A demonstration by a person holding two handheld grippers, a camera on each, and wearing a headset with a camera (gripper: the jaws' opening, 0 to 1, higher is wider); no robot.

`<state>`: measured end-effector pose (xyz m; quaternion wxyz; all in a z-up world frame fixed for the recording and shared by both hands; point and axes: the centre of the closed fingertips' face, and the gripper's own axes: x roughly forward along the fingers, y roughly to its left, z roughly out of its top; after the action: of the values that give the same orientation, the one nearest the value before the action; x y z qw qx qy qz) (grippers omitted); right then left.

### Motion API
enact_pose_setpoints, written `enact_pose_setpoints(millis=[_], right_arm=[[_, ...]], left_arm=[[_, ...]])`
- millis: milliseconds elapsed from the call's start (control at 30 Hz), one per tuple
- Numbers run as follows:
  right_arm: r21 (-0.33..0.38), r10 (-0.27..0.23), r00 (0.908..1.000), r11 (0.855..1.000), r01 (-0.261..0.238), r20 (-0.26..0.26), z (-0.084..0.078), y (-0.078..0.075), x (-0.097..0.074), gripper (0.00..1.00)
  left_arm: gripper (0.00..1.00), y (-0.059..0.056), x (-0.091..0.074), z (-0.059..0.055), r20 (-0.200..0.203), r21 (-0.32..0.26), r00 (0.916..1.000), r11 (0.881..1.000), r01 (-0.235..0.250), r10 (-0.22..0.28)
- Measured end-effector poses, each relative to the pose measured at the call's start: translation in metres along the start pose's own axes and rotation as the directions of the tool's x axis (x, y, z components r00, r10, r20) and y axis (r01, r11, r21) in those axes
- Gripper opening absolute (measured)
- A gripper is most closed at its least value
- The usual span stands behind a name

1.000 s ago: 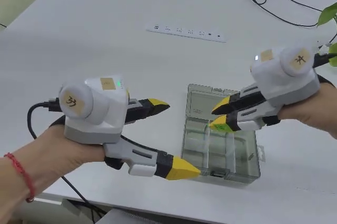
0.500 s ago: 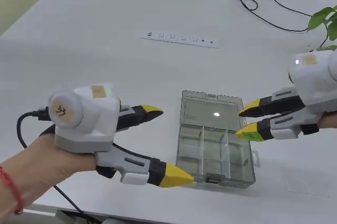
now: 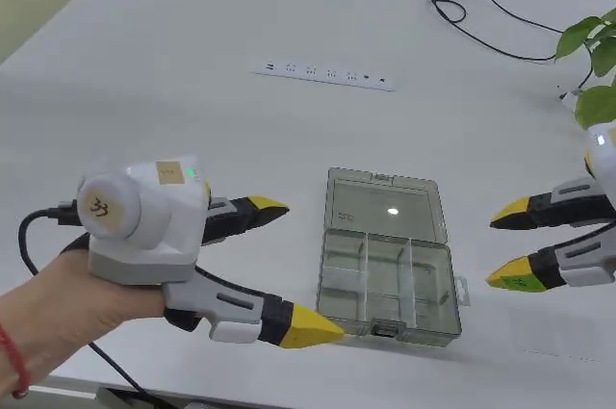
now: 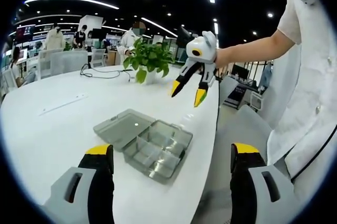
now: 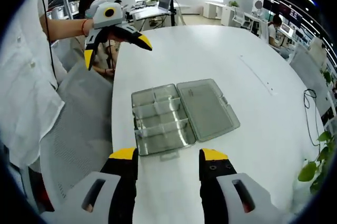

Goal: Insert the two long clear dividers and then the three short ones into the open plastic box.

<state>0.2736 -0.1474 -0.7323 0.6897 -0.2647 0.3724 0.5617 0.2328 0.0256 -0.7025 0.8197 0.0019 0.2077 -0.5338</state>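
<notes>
Now left gripper [image 3: 310, 268], labelled 33, right gripper [image 3: 491, 253]: jaws spread, flanking open plastic box [image 3: 385, 199]

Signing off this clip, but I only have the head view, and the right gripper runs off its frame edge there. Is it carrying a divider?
Observer: No. The left gripper view takes in the whole right gripper, up in the air past the box, jaws apart with nothing between them.
Reviewer: Where is it aimed?
Observer: The right gripper view looks down on the box, with the tray and the flat-open lid both ahead of its jaws.
Reviewer: And those leaves at my right edge?
Observer: A bushy plant standing on the table, beyond the box.
</notes>
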Motion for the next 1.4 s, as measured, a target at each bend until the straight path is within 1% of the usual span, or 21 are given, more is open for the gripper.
enact_pose_setpoints(millis=[33, 167, 300, 367, 433, 500, 533, 567, 600, 633, 767, 833, 933, 1000, 1100, 1200, 1267, 1300, 1333, 1400], right_arm=[[-0.012, 0.002, 0.9997, 1.0, -0.002, -0.026, -0.009, -0.001, -0.001, 0.48], [-0.026, 0.01, 0.9966, 1.0, -0.012, -0.082, -0.03, 0.0, 0.002, 0.5], [-0.044, 0.027, 0.9901, 0.998, -0.033, -0.138, -0.051, 0.004, 0.006, 0.52], [-0.058, 0.039, 0.9824, 0.997, -0.05, -0.183, -0.064, 0.006, 0.008, 0.53], [-0.07, 0.044, 0.9759, 0.996, -0.06, -0.214, -0.076, 0.007, 0.011, 0.54], [-0.08, 0.047, 0.9711, 0.994, -0.068, -0.234, -0.085, 0.007, 0.015, 0.54], [-0.088, 0.043, 0.967, 0.994, -0.067, -0.251, -0.09, 0.005, 0.016, 0.54], [-0.105, 0.037, 0.9596, 0.992, -0.068, -0.279, -0.097, 0.004, 0.017, 0.54], [-0.109, 0.035, 0.9578, 0.992, -0.069, -0.285, -0.099, 0.003, 0.018, 0.54], [-0.121, 0.034, 0.9535, 0.99, -0.074, -0.299, -0.104, 0.002, 0.02, 0.54], [-0.13, 0.043, 0.9407, 0.987, -0.091, -0.337, -0.118, 0.003, 0.028, 0.53], [-0.153, 0.039, 0.9288, 0.983, -0.102, -0.369, -0.126, 0.004, 0.033, 0.51], [-0.177, 0.032, 0.9188, 0.978, -0.11, -0.394, -0.133, 0.003, 0.037, 0.51], [-0.184, 0.03, 0.9148, 0.976, -0.113, -0.403, -0.136, 0.002, 0.039, 0.51], [-0.194, 0.026, 0.9113, 0.974, -0.115, -0.411, -0.137, 0.002, 0.041, 0.49], [-0.211, 0.017, 0.9052, 0.97, -0.117, -0.425, -0.141, 0.0, 0.042, 0.48], [-0.21, 0.019, 0.9044, 0.97, -0.119, -0.426, -0.142, 0.0, 0.043, 0.47], [-0.215, 0.004, 0.9059, 0.971, -0.105, -0.423, -0.14, -0.002, 0.042, 0.45], [-0.216, 0.001, 0.9068, 0.971, -0.102, -0.422, -0.14, -0.003, 0.043, 0.44], [-0.248, -0.014, 0.9058, 0.964, -0.101, -0.424, -0.141, -0.003, 0.043, 0.43]], left_arm=[[0.94, 0.001, 0.0, 0.0, 0.001, -0.001, 1.0, 1.0, -0.002, 0.002], [0.94, 0.001, -0.001, 0.001, 0.001, 0.0, 1.0, 1.0, -0.005, 0.005], [0.94, 0.002, -0.002, 0.002, 0.004, -0.001, 1.0, 1.0, -0.009, 0.009], [0.94, 0.002, -0.002, 0.002, 0.005, -0.004, 0.9999, 1.0, -0.011, 0.011], [0.94, 0.002, -0.002, 0.002, 0.004, -0.003, 0.9999, 1.0, -0.012, 0.012], [0.94, 0.002, -0.002, 0.001, 0.003, -0.004, 0.9999, 1.0, -0.012, 0.012], [0.94, 0.001, -0.002, 0.001, 0.003, -0.005, 0.9999, 1.0, -0.011, 0.011], [0.94, 0.001, -0.003, 0.001, 0.005, -0.007, 0.9999, 1.0, -0.01, 0.01], [0.94, 0.001, -0.003, 0.002, 0.006, -0.007, 0.9999, 1.0, -0.01, 0.011], [0.94, 0.001, -0.003, 0.001, 0.007, -0.008, 0.9999, 1.0, -0.011, 0.011], [0.93, 0.001, -0.003, 0.001, 0.005, -0.011, 0.9999, 1.0, -0.014, 0.014], [0.93, 0.0, -0.003, 0.001, 0.006, -0.013, 0.9999, 1.0, -0.015, 0.015], [0.93, 0.0, -0.003, 0.0, 0.004, -0.015, 0.9999, 1.0, -0.017, 0.017], [0.93, 0.0, -0.003, 0.0, 0.005, -0.016, 0.9998, 1.0, -0.017, 0.017], [0.93, -0.001, -0.003, 0.0, 0.006, -0.018, 0.9998, 1.0, -0.017, 0.017], [0.93, -0.001, -0.003, 0.0, 0.005, -0.019, 0.9999, 1.0, -0.016, 0.016], [0.93, 0.0, -0.003, 0.001, 0.006, -0.019, 0.9999, 1.0, -0.015, 0.015], [0.93, 0.0, -0.003, 0.002, 0.007, -0.018, 0.9999, 1.0, -0.013, 0.013], [0.93, 0.0, -0.002, 0.002, 0.008, -0.017, 0.9999, 1.0, -0.013, 0.013], [0.93, 0.001, -0.002, 0.002, 0.007, -0.017, 0.9999, 1.0, -0.013, 0.013]])
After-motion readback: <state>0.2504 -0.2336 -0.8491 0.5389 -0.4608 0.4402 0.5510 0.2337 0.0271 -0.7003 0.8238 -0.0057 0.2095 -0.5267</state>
